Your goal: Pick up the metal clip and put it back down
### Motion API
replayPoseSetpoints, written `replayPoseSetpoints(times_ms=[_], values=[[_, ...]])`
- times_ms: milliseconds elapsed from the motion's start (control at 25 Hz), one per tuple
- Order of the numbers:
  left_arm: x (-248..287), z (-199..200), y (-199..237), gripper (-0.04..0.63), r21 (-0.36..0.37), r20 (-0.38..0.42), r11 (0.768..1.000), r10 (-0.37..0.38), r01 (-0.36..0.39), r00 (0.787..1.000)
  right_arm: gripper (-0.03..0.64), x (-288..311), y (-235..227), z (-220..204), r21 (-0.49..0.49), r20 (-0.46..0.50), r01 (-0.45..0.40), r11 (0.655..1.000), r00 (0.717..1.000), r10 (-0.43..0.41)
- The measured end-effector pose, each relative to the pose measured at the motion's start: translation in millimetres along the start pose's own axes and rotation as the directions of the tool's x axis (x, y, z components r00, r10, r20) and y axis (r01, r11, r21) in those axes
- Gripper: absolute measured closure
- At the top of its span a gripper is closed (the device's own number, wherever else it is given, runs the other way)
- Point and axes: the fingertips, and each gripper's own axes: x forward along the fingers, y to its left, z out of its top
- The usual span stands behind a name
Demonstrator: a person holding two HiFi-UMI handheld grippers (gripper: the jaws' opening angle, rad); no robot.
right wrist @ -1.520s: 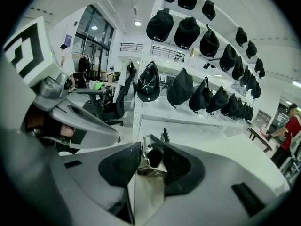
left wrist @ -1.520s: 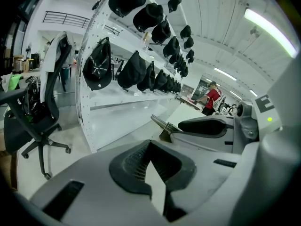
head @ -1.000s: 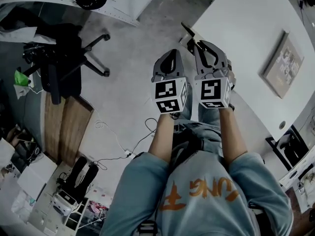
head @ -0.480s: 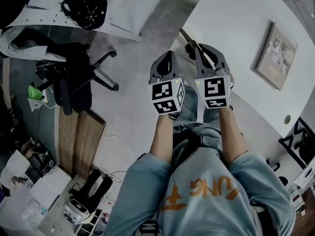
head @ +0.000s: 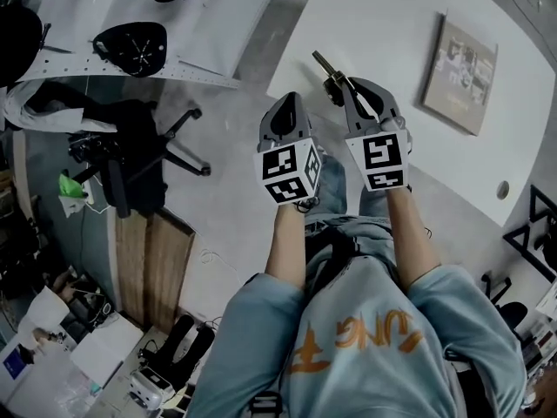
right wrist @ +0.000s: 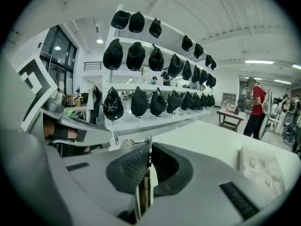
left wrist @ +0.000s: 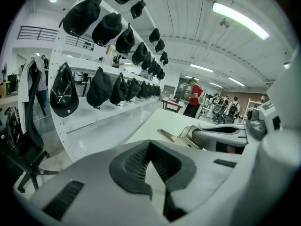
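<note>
Head view: the metal clip (head: pixel 324 65) is being gripped by the right gripper (head: pixel 346 84), whose jaws are being pressed together on its near end. The rest of the clip is sticking out past the tips toward 11 o'clock, along much the same line as the jaws. It is being carried over the near corner of the white table (head: pixel 392 24), whose bare top is spreading away toward 1 o'clock. A framed picture (head: pixel 459 77) is lying on the table well apart, at 3 o'clock. The left gripper (head: pixel 290 98) is being held just beside the right one, at its 9 o'clock, over the floor.

Left gripper view: the jaws are being shown closed with nothing between them. The metal clip (left wrist: pixel 167 135) is being seen at 1 o'clock, projecting from the right gripper.

Right gripper view: the metal clip (right wrist: pixel 146 187) is being seen edge-on as a thin strip pinched between the pads, with the table lying ahead and below. The set-down is therefore judged to fall to the right gripper alone, with the clip being lowered forward along its own long axis.
</note>
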Motion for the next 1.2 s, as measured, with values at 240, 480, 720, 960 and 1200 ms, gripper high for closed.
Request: replayPoseSetpoints(times_ms=[240, 480, 720, 960, 1200], values=[[-2, -4, -53, 0.586, 0.027, 0.003, 0.998, -0.05, 0.049, 0.999, 0.586, -38, -37, -11, 0.03, 0.014, 0.048, 0.998, 0.999, -0.048], [-3, 1, -108, 0.586, 0.119, 0.011, 0.987, -0.105, 0.103, 0.994, 0.586, -75, -71, -15, 0.046, 0.04, 0.099, 0.994, 0.994, -0.101], [-1, 13, -172, 0.586, 0.166, 0.031, 0.97, -0.185, 0.178, 0.982, 0.586, -118, -118, -14, 0.059, 0.072, 0.166, 0.984, 0.983, -0.17], [5, 12, -237, 0.586, 0.196, 0.02, 0.945, -0.27, 0.261, 0.963, 0.586, -161, -166, -27, 0.08, 0.071, 0.248, 0.965, 0.965, -0.254], [7, -10, -310, 0.586, 0.211, -0.026, 0.908, -0.365, 0.362, 0.931, 0.586, -212, -215, -54, 0.091, 0.038, 0.336, 0.937, 0.939, -0.341]])
